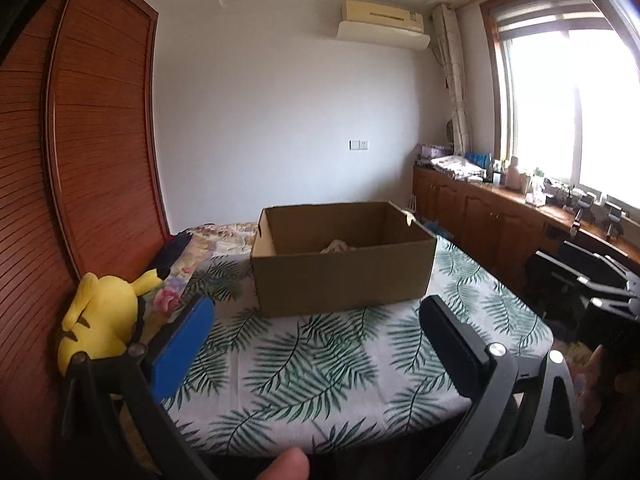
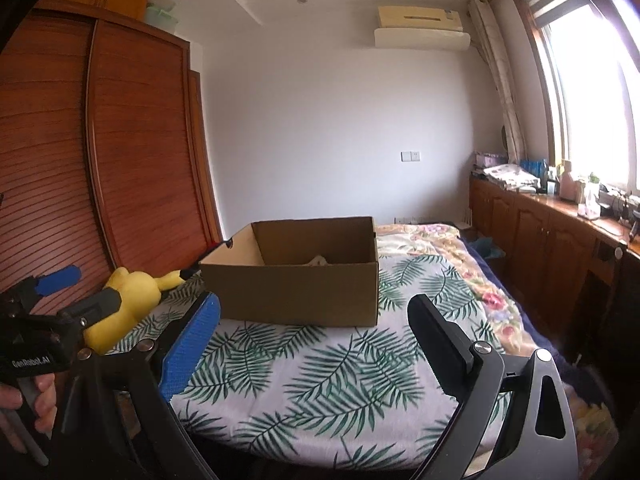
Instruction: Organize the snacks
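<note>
An open cardboard box (image 1: 344,276) stands on the leaf-print cloth (image 1: 320,368) of the bed. A pale snack item (image 1: 338,246) lies inside it, mostly hidden by the front wall; it also shows in the right wrist view (image 2: 318,261). The box shows there too (image 2: 296,292). My left gripper (image 1: 316,312) is open and empty, short of the box. My right gripper (image 2: 314,312) is open and empty, also short of the box. The left gripper (image 2: 60,292) shows at the left of the right wrist view, in a hand.
A yellow plush toy (image 1: 100,320) lies at the bed's left edge by the wooden wardrobe (image 1: 80,160). A wooden cabinet (image 1: 500,216) with bottles and clutter runs under the window on the right. A floral quilt (image 2: 460,264) lies behind and right of the box.
</note>
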Demonstrator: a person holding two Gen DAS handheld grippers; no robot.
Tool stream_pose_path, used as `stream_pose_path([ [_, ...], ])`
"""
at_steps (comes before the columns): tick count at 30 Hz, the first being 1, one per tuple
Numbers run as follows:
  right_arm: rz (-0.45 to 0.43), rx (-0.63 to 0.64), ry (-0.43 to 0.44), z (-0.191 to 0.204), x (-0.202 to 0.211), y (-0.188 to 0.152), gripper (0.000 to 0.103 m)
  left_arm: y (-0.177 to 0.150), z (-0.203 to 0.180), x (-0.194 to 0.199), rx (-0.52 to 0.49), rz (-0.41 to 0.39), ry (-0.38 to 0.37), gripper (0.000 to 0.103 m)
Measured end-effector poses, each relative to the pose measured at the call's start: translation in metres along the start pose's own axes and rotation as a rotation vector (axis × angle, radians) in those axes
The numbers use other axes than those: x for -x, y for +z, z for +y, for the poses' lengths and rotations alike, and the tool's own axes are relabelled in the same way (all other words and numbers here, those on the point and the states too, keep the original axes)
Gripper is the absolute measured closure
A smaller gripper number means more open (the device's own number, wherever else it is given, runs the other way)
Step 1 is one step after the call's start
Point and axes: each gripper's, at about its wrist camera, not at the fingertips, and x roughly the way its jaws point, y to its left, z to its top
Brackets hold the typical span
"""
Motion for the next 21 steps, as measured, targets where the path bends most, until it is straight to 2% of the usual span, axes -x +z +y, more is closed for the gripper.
stream_pose_path([
  [9,0.026,0.004,-0.006,0.009,0.007,-0.016,0.006,-0.019,0.009,0.003,0.02,0.033,0.023,0.0],
  [21,0.048,0.015,-0.031,0.009,0.006,-0.025,0.006,-0.028,0.018,-0.002,0.051,0.052,0.033,0.0],
])
